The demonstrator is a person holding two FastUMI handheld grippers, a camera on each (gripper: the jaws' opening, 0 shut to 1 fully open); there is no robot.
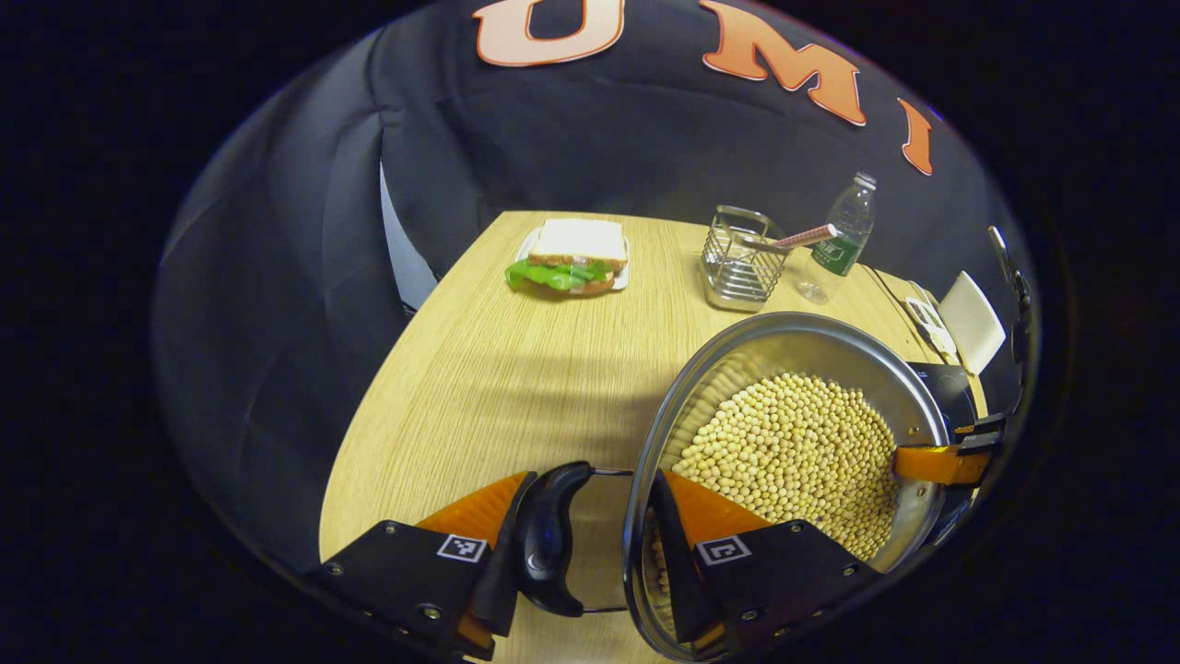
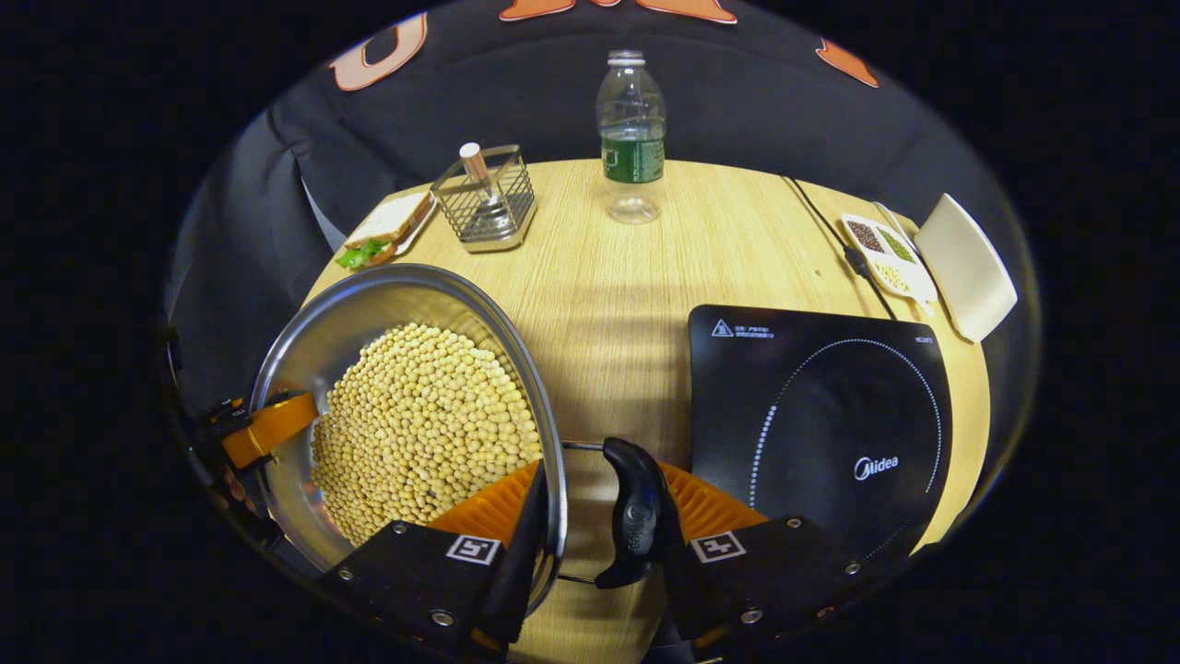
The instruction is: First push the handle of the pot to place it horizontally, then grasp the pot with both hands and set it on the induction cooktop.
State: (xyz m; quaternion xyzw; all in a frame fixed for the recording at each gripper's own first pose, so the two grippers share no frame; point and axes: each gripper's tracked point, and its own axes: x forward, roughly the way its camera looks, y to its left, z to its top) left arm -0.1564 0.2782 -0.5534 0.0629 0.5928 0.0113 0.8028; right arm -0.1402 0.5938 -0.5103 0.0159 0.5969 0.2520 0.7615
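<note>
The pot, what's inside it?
The pot is full of small round yellow beans, piled across most of it. One finger of each gripper reaches inside over the rim. The pot's bottom is hidden under the beans, so anything beneath them cannot be seen.

Steel pot [image 2: 406,304] of soybeans, left of black induction cooktop [image 2: 820,424]

Silver pot [image 2: 304,341] of pale-yellow beans [image 2: 419,424]; black cooktop [image 2: 816,424] (dotted white ring); apparently green-labelled bottle [image 2: 631,129].
</note>
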